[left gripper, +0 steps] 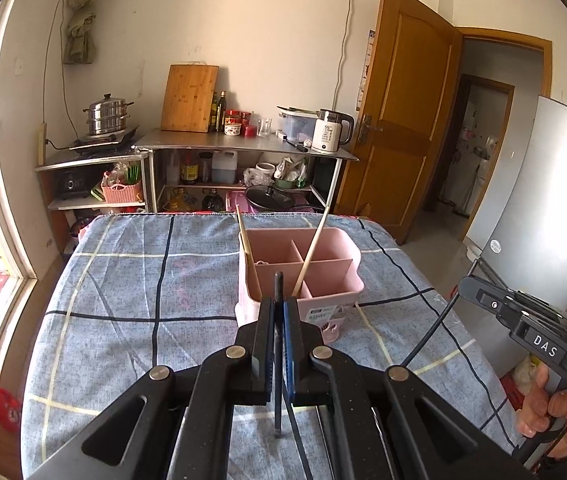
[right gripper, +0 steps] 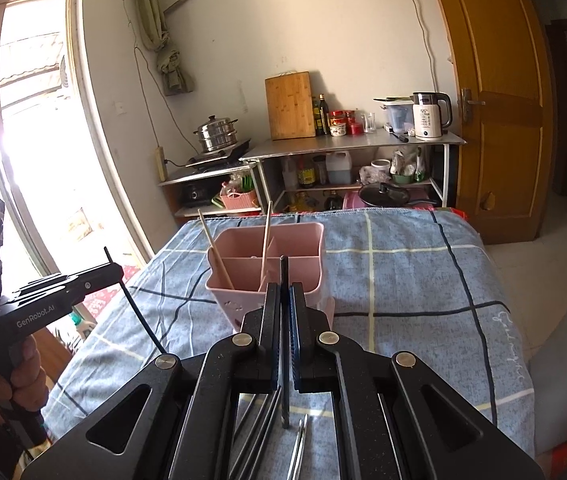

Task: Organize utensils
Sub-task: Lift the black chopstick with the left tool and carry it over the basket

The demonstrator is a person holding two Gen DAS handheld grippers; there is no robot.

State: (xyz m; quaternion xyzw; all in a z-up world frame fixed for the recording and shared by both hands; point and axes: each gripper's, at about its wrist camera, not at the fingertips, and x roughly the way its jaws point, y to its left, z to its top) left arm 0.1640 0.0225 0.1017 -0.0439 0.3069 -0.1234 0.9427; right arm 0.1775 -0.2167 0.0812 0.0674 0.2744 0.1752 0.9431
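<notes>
Two grippers, each pinching one dark chopstick. Left gripper (left gripper: 279, 308) is clamping a black chopstick (left gripper: 278, 288) near its middle, jaws pressed together on it, tip poking up ahead of the pads and the tail hanging down below them. Right gripper (right gripper: 283, 300) is doing the same with its own dark chopstick (right gripper: 283, 276), also held roughly upright.

Judging handling: the sticks are looking thin, stiff and light, probably smooth, so they are likely pivoting or slipping in a narrow pinch; a mid-shaft hold seems right for keeping them upright during a drop-in.

Pink caddy (left gripper: 303, 264) is sitting just ahead of both tools, divided into compartments. Two pale wooden chopsticks are already leaning in it (left gripper: 312, 250), (left gripper: 248, 248), in different compartments. More dark sticks (right gripper: 257, 432) and a pair of metal ones (right gripper: 299, 448) are lying on the cloth under the right gripper, so the job is looking partly done.

Surface: blue checked cloth (left gripper: 131, 280), soft, likely giving little grip to a light caddy if it is bumped. Beyond: steel shelf unit (left gripper: 243, 146) with kettle (left gripper: 329, 132), cutting board (left gripper: 189, 98), steamer pot (left gripper: 107, 116); wooden door (left gripper: 407, 112) on the right, window on the left.
</notes>
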